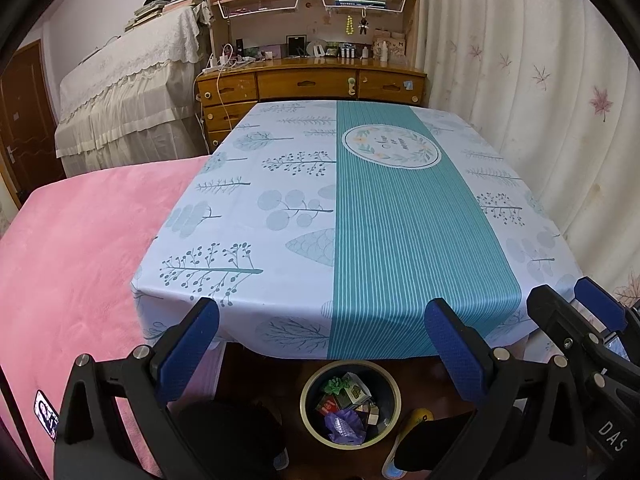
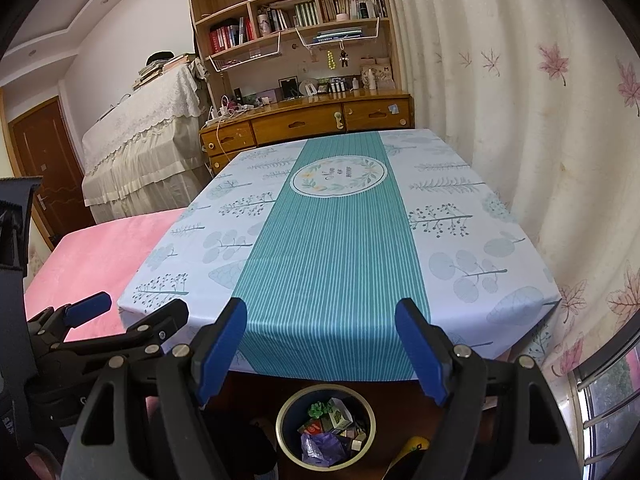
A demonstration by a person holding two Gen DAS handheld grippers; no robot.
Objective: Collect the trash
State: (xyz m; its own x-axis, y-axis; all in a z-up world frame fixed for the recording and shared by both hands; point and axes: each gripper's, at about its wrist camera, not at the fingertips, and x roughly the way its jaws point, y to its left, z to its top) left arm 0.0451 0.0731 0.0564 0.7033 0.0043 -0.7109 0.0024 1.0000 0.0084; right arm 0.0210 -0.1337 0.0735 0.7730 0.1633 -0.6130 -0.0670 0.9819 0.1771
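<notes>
Round trash bin (image 1: 306, 408) sitting on floor under table's (image 1: 248, 216) near edge, holding crumpled purple wrapper (image 1: 343, 424), green scrap, small cartons, left gripper (image 1: 322, 334) and right gripper (image 2: 322, 330) both hovering above, tongs spread apart, gripping nothing

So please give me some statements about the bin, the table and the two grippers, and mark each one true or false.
1. The bin stands on the floor at the near edge of the table. True.
2. The bin is empty. False: it holds trash, such as a purple wrapper and a small carton.
3. The left gripper is open and holds nothing. True.
4. The right gripper is shut on a wrapper. False: it is open, with nothing between its fingers.
5. Trash lies on the tablecloth. False: none shows on it.
</notes>
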